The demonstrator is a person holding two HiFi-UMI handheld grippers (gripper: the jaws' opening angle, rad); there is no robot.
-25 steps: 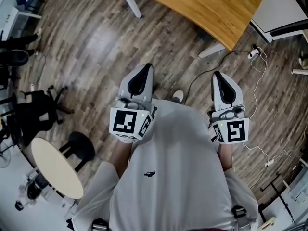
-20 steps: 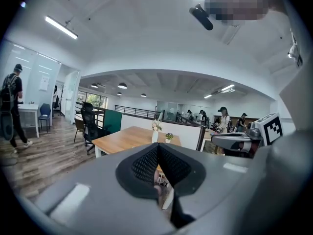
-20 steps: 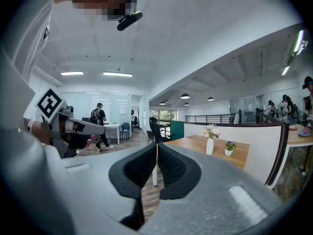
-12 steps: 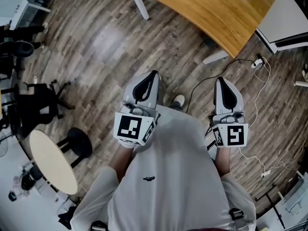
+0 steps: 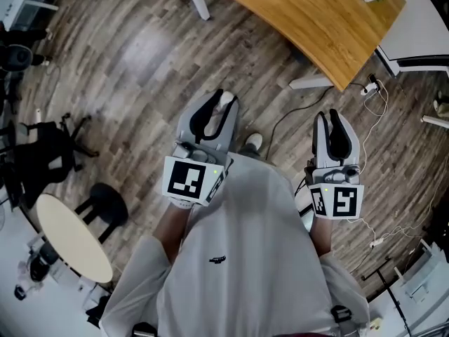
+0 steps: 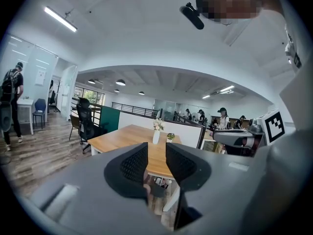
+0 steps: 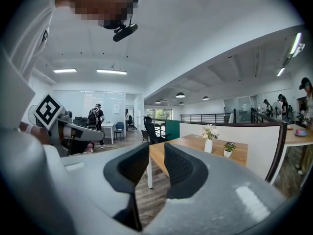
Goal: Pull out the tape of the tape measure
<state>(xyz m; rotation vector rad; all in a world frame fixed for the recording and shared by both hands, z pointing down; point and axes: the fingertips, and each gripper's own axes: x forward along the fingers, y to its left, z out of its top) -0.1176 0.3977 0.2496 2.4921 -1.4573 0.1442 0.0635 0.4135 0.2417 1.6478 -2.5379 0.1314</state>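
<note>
No tape measure shows in any view. I hold both grippers level in front of my chest, above a wood-plank floor. The left gripper has just been opening, and its jaws stand a little apart with nothing between them. The right gripper has just been opening too, and the gap between its pads is empty. Both point toward a wooden table, which stands some way ahead of them. A white vase of flowers stands on that table.
A black office chair and a round cream stool top stand at the left. Cables and a power strip lie on the floor at the right. A white desk adjoins the table. People stand in the office behind.
Both grippers were shut and their jaws now stand slightly apart. Both have shifted forward toward the table, which now lies a little nearer in the head view.
</note>
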